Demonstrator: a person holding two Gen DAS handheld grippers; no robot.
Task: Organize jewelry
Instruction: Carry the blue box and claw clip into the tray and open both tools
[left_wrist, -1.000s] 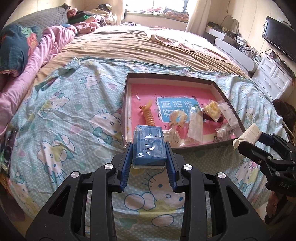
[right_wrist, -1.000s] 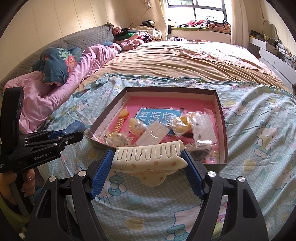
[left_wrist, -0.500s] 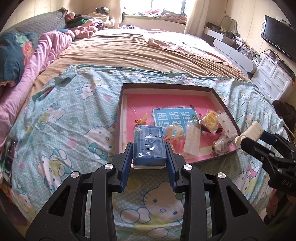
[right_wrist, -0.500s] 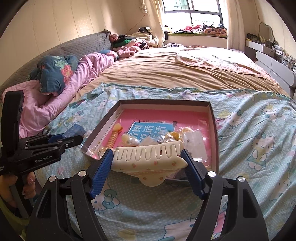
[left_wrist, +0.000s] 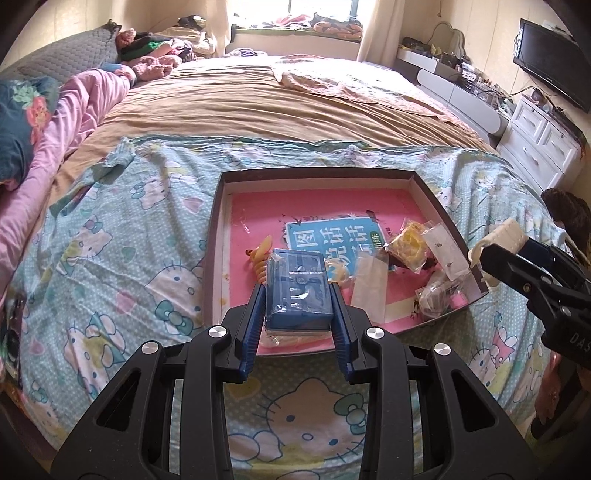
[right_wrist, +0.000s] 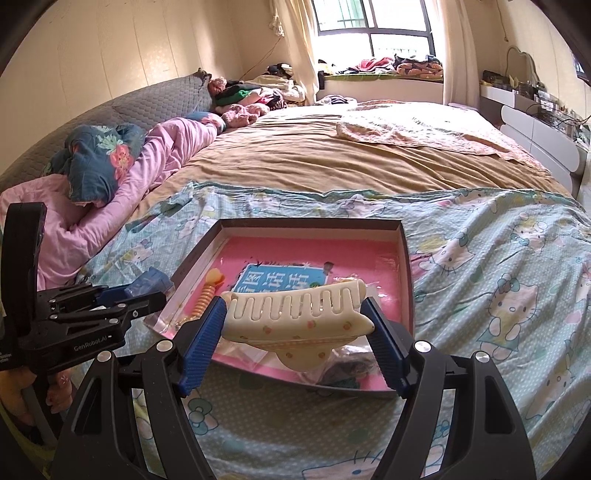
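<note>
My left gripper pinches a small blue box above the near edge of the brown tray on the bedspread. My right gripper clamps a cream hair claw; clear packets lie inside, contents hard to read.

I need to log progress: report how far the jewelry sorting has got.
Done: nothing looks sorted. In hand: left hand-held gripper clamps a small blue box; right hand-held gripper clamps a cream hair claw. Left: bagged pieces and a spiral hair tie loose in the tray.
</note>
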